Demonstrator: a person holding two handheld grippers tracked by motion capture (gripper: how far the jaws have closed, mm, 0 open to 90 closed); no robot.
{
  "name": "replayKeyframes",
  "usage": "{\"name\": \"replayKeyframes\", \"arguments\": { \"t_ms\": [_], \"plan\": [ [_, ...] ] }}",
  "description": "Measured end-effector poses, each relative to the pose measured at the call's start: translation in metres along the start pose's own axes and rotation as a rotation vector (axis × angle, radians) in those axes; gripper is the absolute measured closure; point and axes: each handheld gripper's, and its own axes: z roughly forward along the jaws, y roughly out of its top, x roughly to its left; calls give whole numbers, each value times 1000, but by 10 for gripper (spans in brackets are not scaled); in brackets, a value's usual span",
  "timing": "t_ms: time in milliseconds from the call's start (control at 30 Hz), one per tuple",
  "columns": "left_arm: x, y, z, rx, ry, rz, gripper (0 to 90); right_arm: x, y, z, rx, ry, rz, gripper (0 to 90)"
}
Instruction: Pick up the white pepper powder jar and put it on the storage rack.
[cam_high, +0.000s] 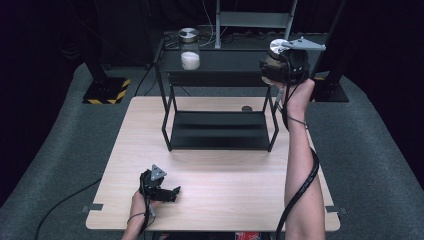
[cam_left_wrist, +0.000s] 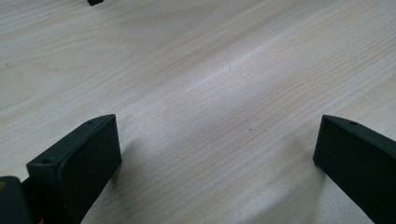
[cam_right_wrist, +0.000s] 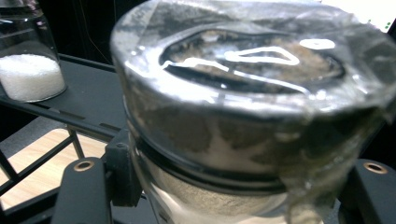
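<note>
My right gripper (cam_high: 280, 62) is raised at the right end of the black shelf's top level (cam_high: 230, 57) and is shut on a glass jar with a metal lid (cam_right_wrist: 252, 93); the jar (cam_high: 275, 50) shows just behind the gripper's body. In the right gripper view the jar sits between both jaws, its lid tilted toward the camera. A second jar (cam_high: 189, 49) holding white grains stands on the shelf's top at the left, and this jar (cam_right_wrist: 29, 60) appears at the upper left of the right gripper view. My left gripper (cam_high: 172, 192) rests low on the wooden table (cam_high: 220, 185), jaws wide apart over bare wood (cam_left_wrist: 219, 154).
The black two-level shelf rack stands at the table's far middle, its lower level (cam_high: 219, 130) bare. A small dark object (cam_high: 246, 108) lies on the table behind the rack. Dark stands and a striped base (cam_high: 107, 91) sit on the floor beyond.
</note>
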Motion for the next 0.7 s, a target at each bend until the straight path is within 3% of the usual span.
{"name": "replayKeyframes", "arguments": {
  "t_ms": [700],
  "plan": [
    [0,0,0,-1,0,-2,2,-1,21,17,29,-27,0,302]
  ]
}}
